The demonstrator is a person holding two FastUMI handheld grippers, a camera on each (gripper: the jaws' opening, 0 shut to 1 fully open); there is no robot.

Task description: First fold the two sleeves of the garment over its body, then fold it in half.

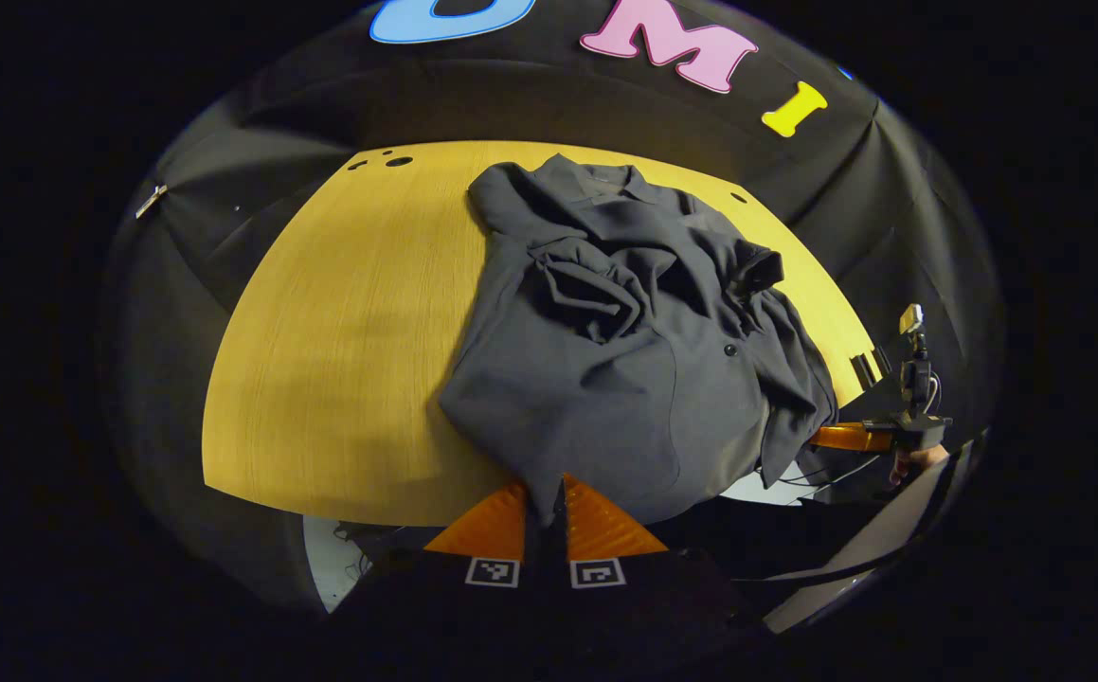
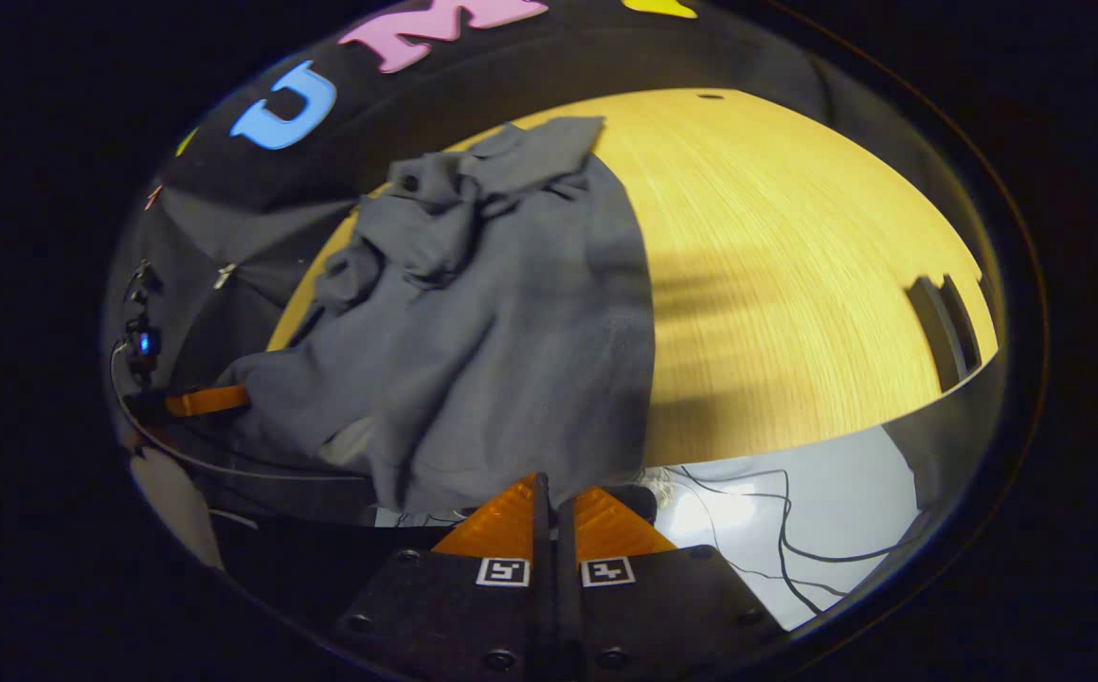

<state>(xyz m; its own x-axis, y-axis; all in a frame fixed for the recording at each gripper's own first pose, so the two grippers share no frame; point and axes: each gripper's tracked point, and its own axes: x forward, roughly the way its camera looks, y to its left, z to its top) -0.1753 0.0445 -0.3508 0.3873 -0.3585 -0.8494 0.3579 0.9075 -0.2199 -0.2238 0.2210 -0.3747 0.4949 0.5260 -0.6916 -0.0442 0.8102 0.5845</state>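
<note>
In the left gripper view, the left gripper [image 1: 549, 497] has its ribbed, wedge-shaped fingers pressed together on the near hem of the garment [image 1: 624, 341], a soft dark grey shirt. Ahead of it the cloth lies crumpled on the table [image 1: 340, 332], smooth yellow wood grain, with both sleeves bunched over the body and a small button showing. The right gripper [image 2: 549, 497] likewise pinches the hem just ahead of its tips, fingers clamped. Below it, the right gripper view shows thin cables [image 2: 776, 530] on pale floor.
</note>
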